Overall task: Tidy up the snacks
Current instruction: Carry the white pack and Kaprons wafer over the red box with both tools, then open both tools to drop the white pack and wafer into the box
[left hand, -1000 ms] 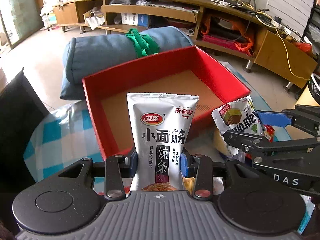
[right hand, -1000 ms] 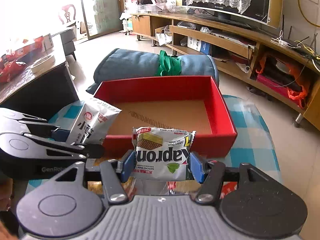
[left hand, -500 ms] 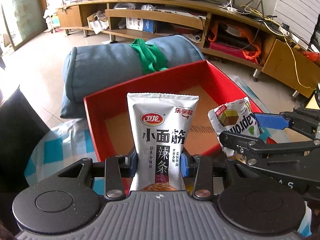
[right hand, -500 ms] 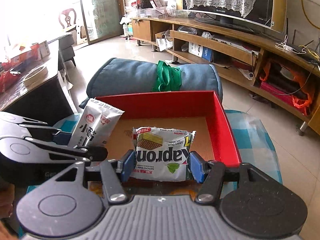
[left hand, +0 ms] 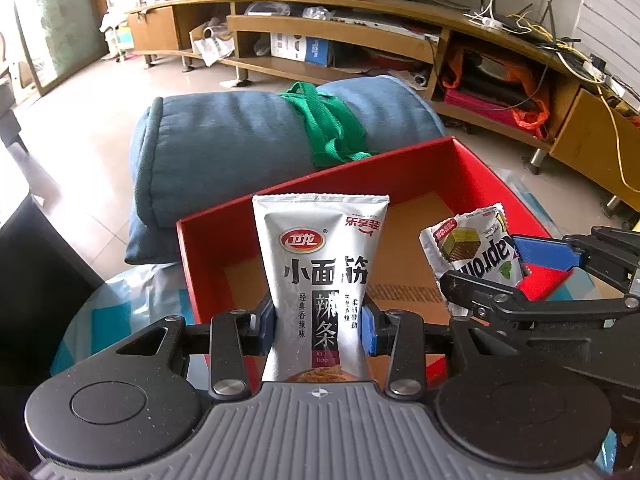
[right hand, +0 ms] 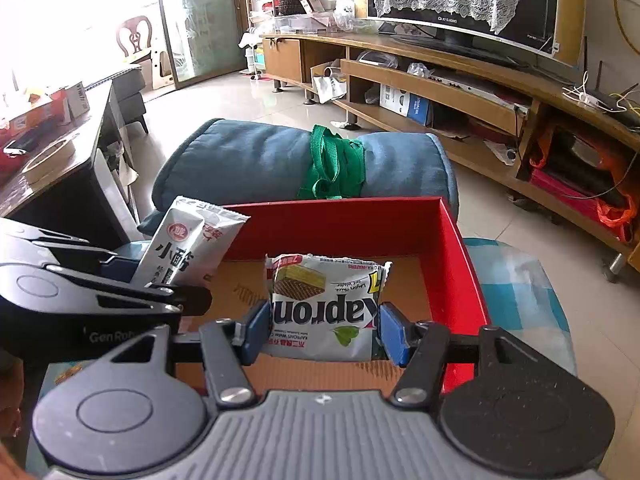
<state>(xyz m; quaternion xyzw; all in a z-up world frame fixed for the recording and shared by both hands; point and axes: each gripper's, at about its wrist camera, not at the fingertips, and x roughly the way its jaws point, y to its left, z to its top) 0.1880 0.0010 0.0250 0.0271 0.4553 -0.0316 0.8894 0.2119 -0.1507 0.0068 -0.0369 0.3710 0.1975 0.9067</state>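
My left gripper (left hand: 318, 326) is shut on a tall white spicy-strip packet (left hand: 320, 264) with black Chinese lettering, held upright above the near-left part of the red box (left hand: 224, 240). My right gripper (right hand: 322, 330) is shut on a white Kapron wafer packet (right hand: 324, 300), held upside down over the box's brown floor (right hand: 404, 284). In the left wrist view the wafer packet (left hand: 474, 248) hangs to the right between the right gripper's blue pads. The right wrist view shows the spicy-strip packet (right hand: 190, 240) at the left, over the box's left wall.
The red box (right hand: 460, 256) sits on a blue-and-white checked cloth (right hand: 516, 300). Behind it lies a rolled blue cushion (left hand: 240, 136) tied with a green strap (left hand: 328, 120). A dark table (right hand: 60, 168) stands at the left, a long wooden TV cabinet (right hand: 460, 76) along the far wall.
Both grippers have carried their packets forward toward and over the red box; the box and the cushion now sit nearer and lower in both views. Both grips are unchanged.
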